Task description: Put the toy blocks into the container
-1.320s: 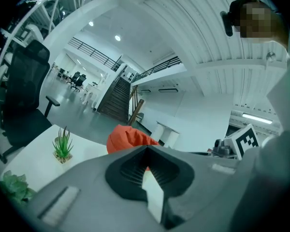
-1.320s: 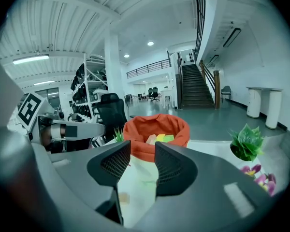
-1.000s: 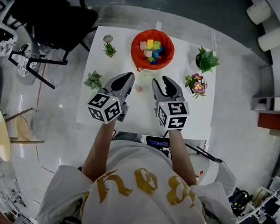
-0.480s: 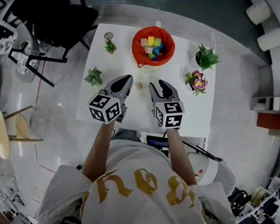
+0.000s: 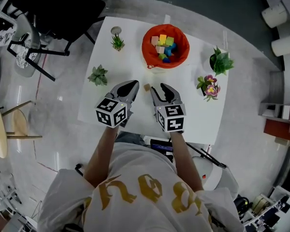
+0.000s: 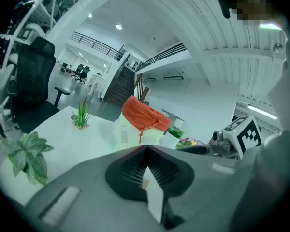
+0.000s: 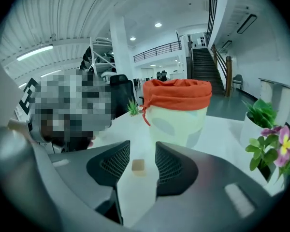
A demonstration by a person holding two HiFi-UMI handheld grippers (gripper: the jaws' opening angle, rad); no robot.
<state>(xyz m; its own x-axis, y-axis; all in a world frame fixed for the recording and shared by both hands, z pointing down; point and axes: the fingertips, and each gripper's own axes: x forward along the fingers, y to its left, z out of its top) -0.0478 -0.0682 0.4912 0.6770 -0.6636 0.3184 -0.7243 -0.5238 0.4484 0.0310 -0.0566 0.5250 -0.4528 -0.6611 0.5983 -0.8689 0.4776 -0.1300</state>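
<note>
The small block (image 7: 138, 166), likely light and stiff, sits on the counter (image 5: 198, 115) just ahead of the spread right tool (image 7: 142, 149), short of the container (image 7: 176, 122), so grip its flat sides, while the left tool (image 6: 146, 149) is pressed together.

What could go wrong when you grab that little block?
The tan block is tiny and lies just ahead of the open right hand-held gripper, so a jaw might knock it away instead of pinching it. The container already looks fairly full of blocks, so one more might tumble back out.
</note>
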